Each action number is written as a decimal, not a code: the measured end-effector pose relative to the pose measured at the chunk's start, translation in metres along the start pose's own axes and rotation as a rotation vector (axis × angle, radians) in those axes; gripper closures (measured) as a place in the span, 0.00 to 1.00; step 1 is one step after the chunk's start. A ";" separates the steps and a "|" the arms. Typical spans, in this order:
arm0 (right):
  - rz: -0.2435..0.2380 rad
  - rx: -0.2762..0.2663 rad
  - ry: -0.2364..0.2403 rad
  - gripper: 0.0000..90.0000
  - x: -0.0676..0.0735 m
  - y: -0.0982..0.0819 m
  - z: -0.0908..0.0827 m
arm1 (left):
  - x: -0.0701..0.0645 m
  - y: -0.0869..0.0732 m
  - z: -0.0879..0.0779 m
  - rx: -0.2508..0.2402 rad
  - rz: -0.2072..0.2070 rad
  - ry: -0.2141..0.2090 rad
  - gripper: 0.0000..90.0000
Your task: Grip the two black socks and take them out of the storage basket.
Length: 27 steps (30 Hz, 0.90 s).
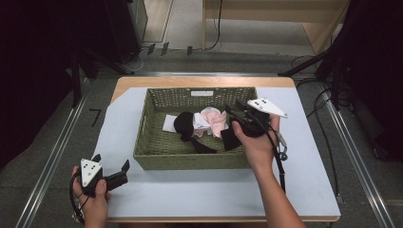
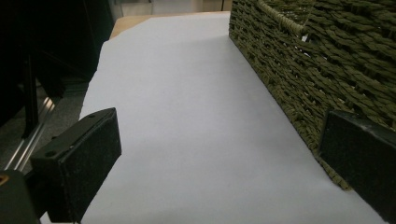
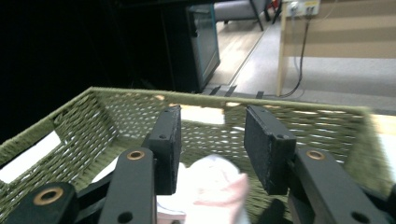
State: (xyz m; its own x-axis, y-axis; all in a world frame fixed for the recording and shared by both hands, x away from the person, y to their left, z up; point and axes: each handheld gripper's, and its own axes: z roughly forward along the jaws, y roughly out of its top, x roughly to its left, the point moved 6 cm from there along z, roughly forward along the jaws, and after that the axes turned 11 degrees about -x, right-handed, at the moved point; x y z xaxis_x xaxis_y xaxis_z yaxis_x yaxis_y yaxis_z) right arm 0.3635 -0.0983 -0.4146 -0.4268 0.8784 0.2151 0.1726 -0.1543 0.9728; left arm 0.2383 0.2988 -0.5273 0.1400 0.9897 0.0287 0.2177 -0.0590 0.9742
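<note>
A green woven basket stands mid-table holding a heap of socks: a white one, a black one and a pink one. Another black piece lies by the right hand. My right gripper hovers open over the basket's right part, and the pink sock lies just below its jaws, with nothing clamped. My left gripper rests open at the table's front left, off the basket's corner, nothing between its pads. The basket wall runs beside its right jaw.
Pale paper covers the tabletop, with bare strips in front of and on both sides of the basket. A white label sits on the basket's far wall. Cables and dark stands lie on the floor around the table.
</note>
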 end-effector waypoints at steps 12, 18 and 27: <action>-0.093 0.196 0.045 0.63 0.057 -0.037 0.050 | -0.001 0.000 0.001 0.003 0.011 0.001 0.01; -0.120 0.282 0.087 0.63 0.074 -0.053 0.060 | -0.002 0.000 0.001 0.000 0.017 0.000 0.01; -0.041 0.399 0.143 0.62 0.079 -0.067 0.068 | -0.003 -0.001 0.001 0.008 0.033 0.004 0.01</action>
State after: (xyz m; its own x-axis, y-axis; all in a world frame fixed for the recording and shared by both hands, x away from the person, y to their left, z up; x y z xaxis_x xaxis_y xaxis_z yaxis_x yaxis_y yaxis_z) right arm 0.3787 0.0126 -0.4684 -0.5547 0.8042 0.2137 0.4710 0.0917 0.8773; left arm 0.2389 0.2959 -0.5282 0.1430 0.9878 0.0613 0.2212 -0.0923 0.9708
